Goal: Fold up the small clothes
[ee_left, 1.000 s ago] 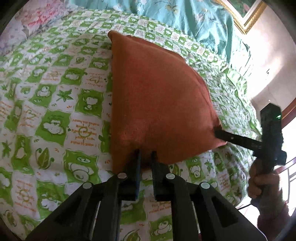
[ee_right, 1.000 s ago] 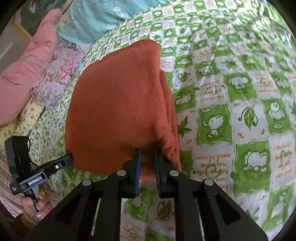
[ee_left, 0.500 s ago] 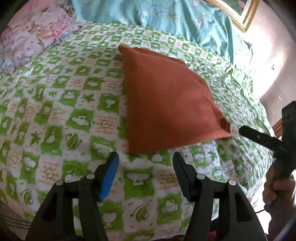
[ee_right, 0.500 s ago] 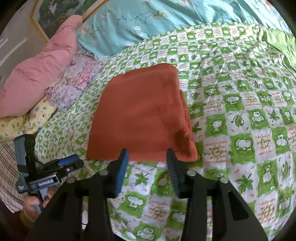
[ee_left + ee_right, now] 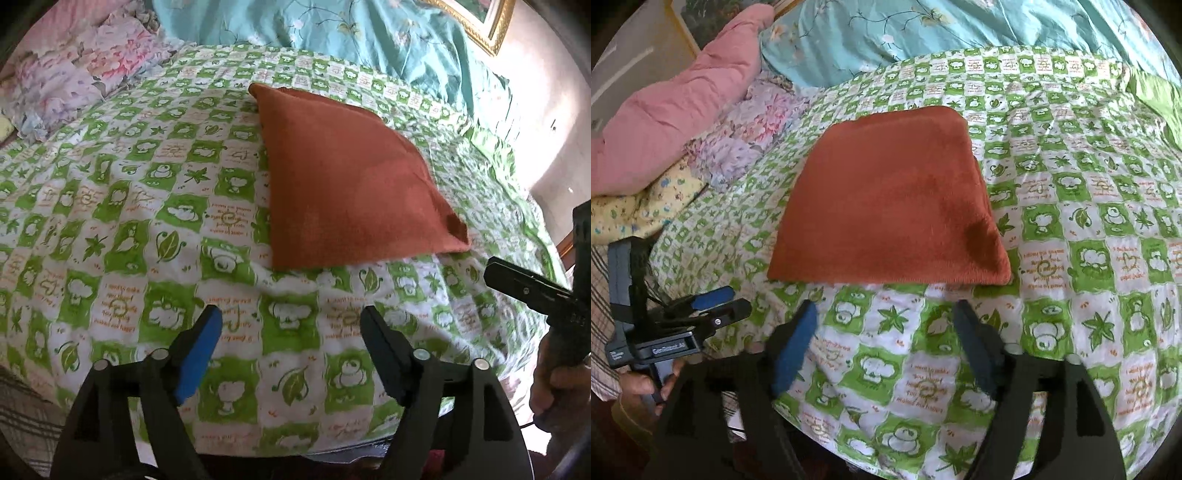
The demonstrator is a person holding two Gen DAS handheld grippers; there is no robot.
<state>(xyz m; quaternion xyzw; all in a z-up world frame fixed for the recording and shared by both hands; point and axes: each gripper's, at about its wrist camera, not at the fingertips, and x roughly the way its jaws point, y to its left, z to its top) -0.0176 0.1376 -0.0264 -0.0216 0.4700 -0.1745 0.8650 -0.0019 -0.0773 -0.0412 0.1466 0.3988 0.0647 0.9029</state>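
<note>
Both my left gripper (image 5: 291, 325) and right gripper (image 5: 886, 321) are spread wide, holding nothing. The folded rust-orange cloth (image 5: 890, 203) lies flat just ahead of both, near edge crossways, roughly equally close.

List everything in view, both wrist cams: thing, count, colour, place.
cloth: 1, rust orange, folded, flat mid-bed, touched by neither gripper
sheet: 1, green and white check with cartoon print, covers the bed
blanket: 1, teal floral, bunched at bed's far end
quilt: 1, pink, far left of the bed
floral bedding: 1, pink and lilac, beside the quilt
yellow fabric: 1, pale yellow print, left edge below the quilt
picture frame: 1, gold, on wall behind the bed
left gripper: 1, black with a blue pad, open, near side of the cloth
right gripper: 1, black with blue pads, open, near side of the cloth
hands: 2, each on a gripper handle
</note>
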